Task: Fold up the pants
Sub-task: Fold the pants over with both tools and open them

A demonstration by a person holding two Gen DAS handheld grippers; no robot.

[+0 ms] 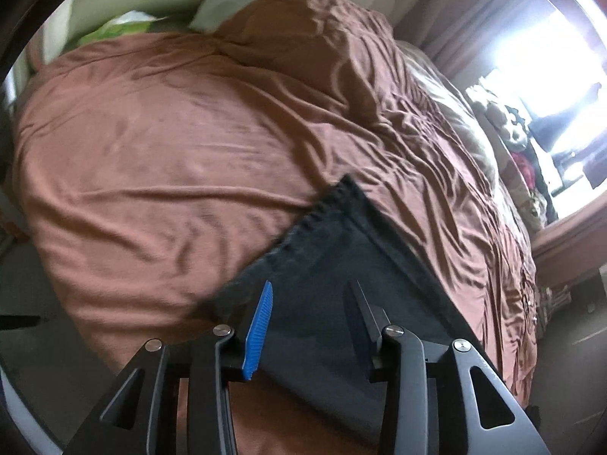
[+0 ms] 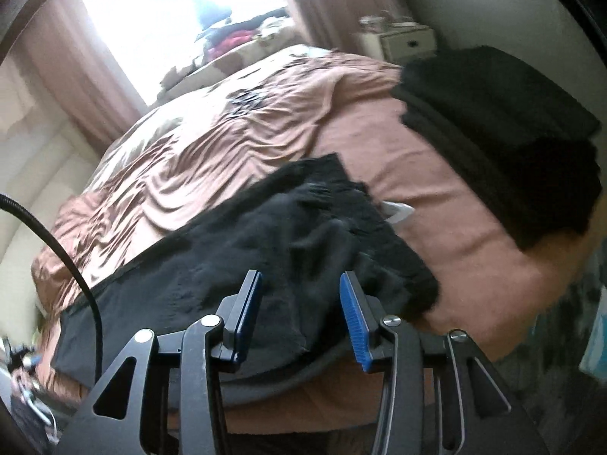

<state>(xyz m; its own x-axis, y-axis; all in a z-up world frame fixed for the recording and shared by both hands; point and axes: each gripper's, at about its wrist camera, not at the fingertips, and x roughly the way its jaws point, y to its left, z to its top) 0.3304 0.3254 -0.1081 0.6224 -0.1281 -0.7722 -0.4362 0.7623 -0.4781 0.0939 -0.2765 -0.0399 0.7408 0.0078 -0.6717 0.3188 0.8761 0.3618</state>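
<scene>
The pants lie flat on the bed, dark cloth on a brown cover, near the bed's near edge. In the left wrist view one end with a ribbed hem reaches up toward the middle of the bed, and a seam runs down its right side. The left gripper hangs just above this cloth with its jaws spread; nothing sits between the blue pad and the dark finger opposite, and neither pinches the fabric.

In the right wrist view the pants show as a rumpled dark heap, bunched at the right and flatter toward the left. The right gripper hovers over them, jaws apart, with no cloth clamped. A stack of folded dark clothes rests on the bed's far right, well apart from the pants. A black cable curves at the left. A bright window with curtains stands beyond the bed
</scene>
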